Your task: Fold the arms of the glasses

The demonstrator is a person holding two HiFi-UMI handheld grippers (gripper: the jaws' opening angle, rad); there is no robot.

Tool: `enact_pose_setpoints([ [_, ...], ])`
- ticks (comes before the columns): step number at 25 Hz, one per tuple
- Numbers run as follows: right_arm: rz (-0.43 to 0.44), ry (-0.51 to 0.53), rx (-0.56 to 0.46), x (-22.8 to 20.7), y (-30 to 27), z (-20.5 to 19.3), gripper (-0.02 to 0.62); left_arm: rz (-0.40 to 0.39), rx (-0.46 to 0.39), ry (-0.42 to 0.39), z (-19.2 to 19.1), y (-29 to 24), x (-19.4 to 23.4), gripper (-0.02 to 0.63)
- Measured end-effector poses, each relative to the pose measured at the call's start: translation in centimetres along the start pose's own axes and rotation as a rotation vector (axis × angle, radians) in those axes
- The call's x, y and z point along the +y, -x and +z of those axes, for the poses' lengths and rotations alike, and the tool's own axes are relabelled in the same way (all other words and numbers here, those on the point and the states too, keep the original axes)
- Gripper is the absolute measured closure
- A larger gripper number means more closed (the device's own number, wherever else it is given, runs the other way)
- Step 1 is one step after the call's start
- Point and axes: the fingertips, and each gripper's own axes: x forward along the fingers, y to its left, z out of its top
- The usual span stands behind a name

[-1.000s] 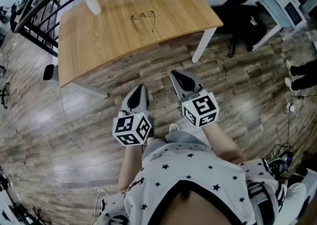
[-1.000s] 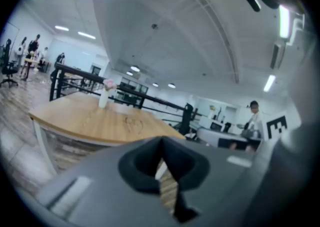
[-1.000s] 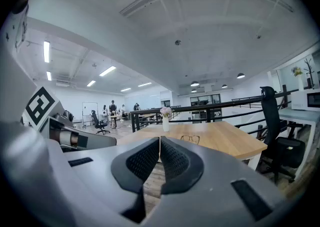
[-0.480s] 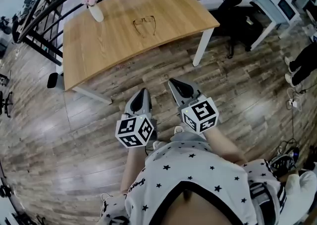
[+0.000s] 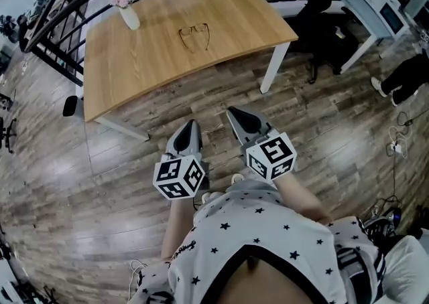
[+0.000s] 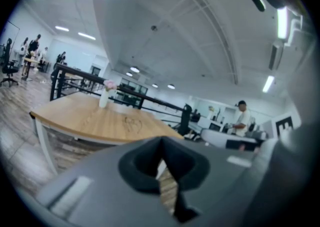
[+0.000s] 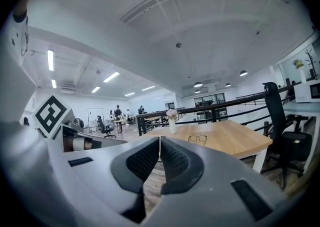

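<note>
Both tools are out in front of me over the dark wood-plank floor, short of the table and well apart from it. My left gripper has its grey jaws pressed together with nothing between them; its own view shows the tips meeting, with only floorboards visible through the hollow behind them. My right gripper is the same story: its ribbed pads are closed flat against each other, and it is empty too. The two sit side by side, near each other, both pointing toward the light wooden table with white legs, their square-marker cubes nearest my body. And there's the target: the thin dark-framed glasses, lying on the tabletop around its middle. The lenses are on the far side and the arms are spread open, running back toward me. Neither tool touches them. From the right gripper view they sit just right of the closed tips, out on the bare wood. A small white vase with pink flowers stands near the table's far left corner, well apart from the glasses. A black office chair is parked off the table's right end.
</note>
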Motion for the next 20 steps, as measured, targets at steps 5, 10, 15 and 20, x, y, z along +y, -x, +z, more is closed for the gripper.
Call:
enact_pose_setpoints([
  [5,0.017,-0.027,0.011,-2.2,0.1,-0.3,0.575,-0.001,0.001,0.004,-0.2,-2.0,-0.9,0.6],
  [10,0.048,-0.026,0.035,-3.7,-0.1,-1.0,0.575,0.023,0.008,0.006,-0.5,-3.6,-1.4,0.6],
  [15,0.054,-0.043,0.045,-5.2,-0.5,-1.2,0.575,0.012,0.029,0.03,-0.8,-4.8,-2.2,0.6],
  [20,0.073,-0.047,0.054,-6.1,-1.6,-1.4,0.574,-0.001,0.043,0.033,-0.7,-6.5,-2.2,0.6],
])
